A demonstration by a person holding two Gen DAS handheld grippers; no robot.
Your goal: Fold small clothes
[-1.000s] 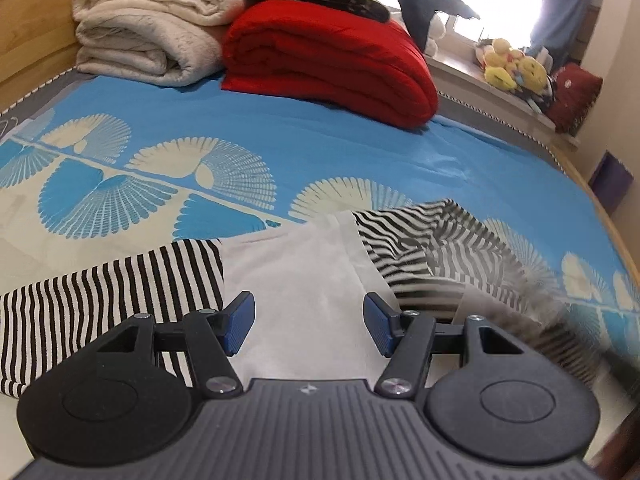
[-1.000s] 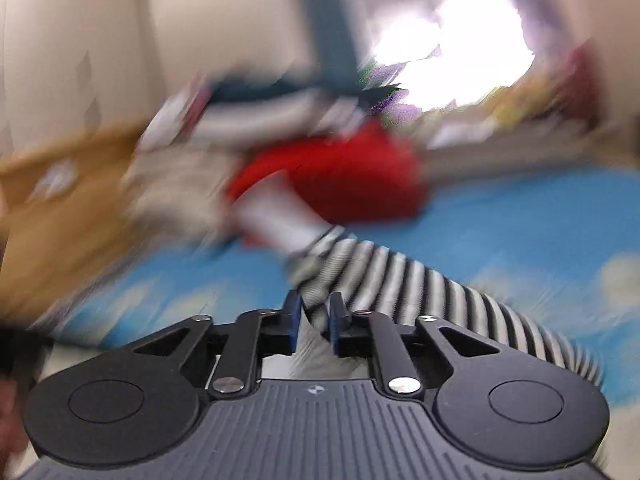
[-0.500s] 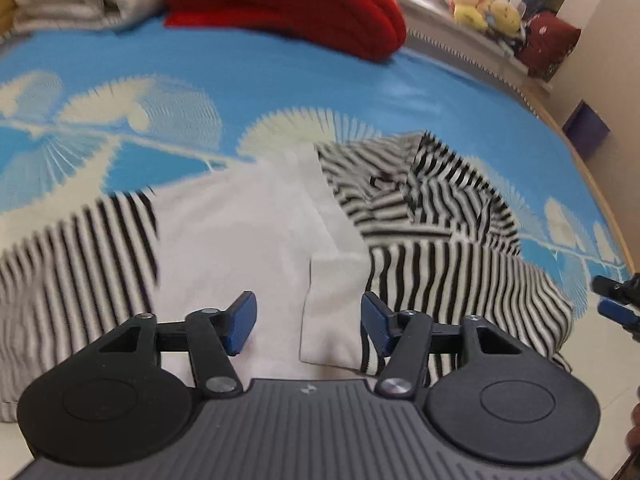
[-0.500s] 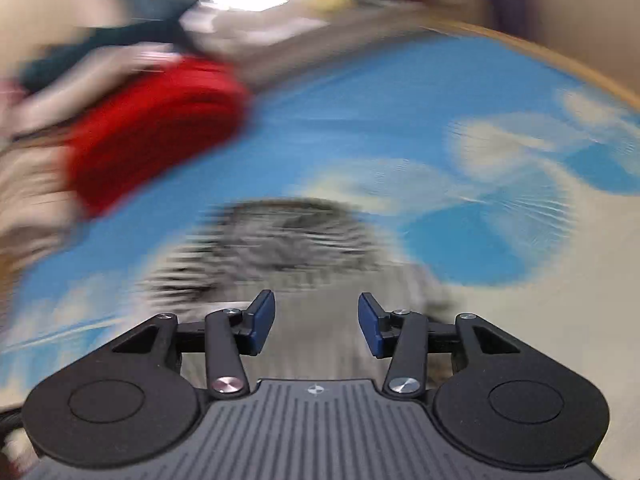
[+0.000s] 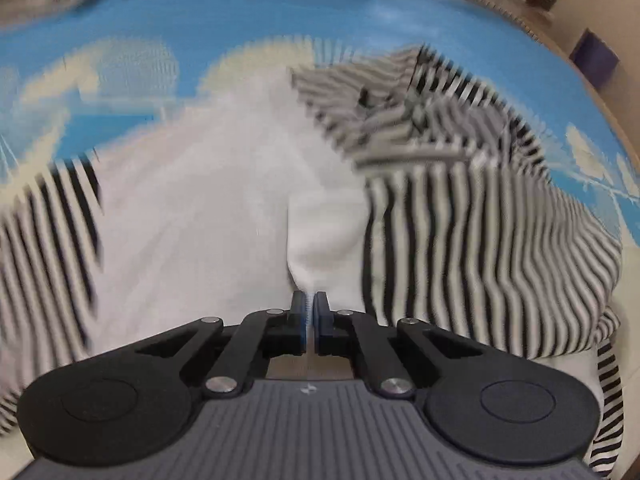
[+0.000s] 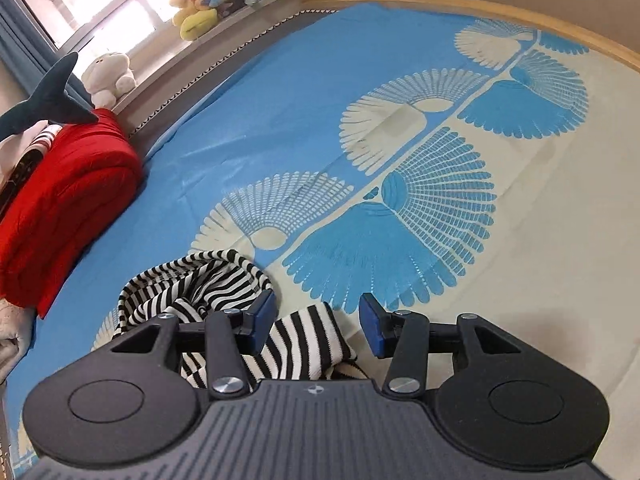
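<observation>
The left wrist camera looks steeply down from close above the striped garment (image 5: 460,216) on the bed (image 5: 248,12). The right wrist camera sits low, facing across the bed's blue sheet (image 6: 288,92) toward the windowsill. Both views share the garment and the red blanket (image 6: 60,200).

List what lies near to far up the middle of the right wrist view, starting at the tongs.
Right tongs, open → striped garment bunched between and beyond the fingers → blue fan-patterned bedsheet → grey mattress edge → windowsill with plush toys.
</observation>
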